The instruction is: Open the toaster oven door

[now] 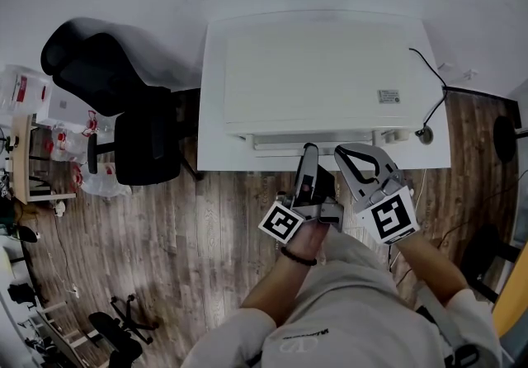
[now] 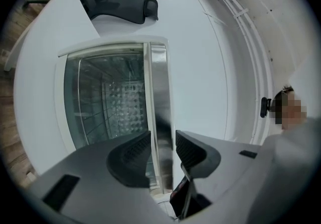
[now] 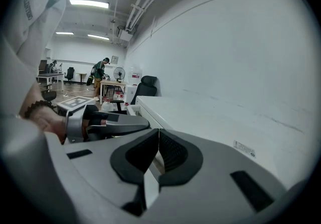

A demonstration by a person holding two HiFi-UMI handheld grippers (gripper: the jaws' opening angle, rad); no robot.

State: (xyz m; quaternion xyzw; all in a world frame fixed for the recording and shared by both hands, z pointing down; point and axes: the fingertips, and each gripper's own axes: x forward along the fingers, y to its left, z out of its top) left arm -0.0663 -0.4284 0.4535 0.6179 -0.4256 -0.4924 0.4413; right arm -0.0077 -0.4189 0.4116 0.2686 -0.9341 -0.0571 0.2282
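- Steel door handle (image 2: pixel 159 92) of the white toaster oven (image 1: pixel 318 77), which sat on the table (image 1: pixel 213 152), passed between the left gripper's (image 2: pixel 163 142) parted jaws.
- Right gripper (image 3: pixel 158 140), jaws together and empty, tilted down just right of it.

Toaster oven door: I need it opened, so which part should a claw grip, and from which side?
Take the metal handle bar along the door's top edge, coming from the front with one jaw on each side of it. It is a long, slim bar standing clear of the door; the left claw straddles it, open.
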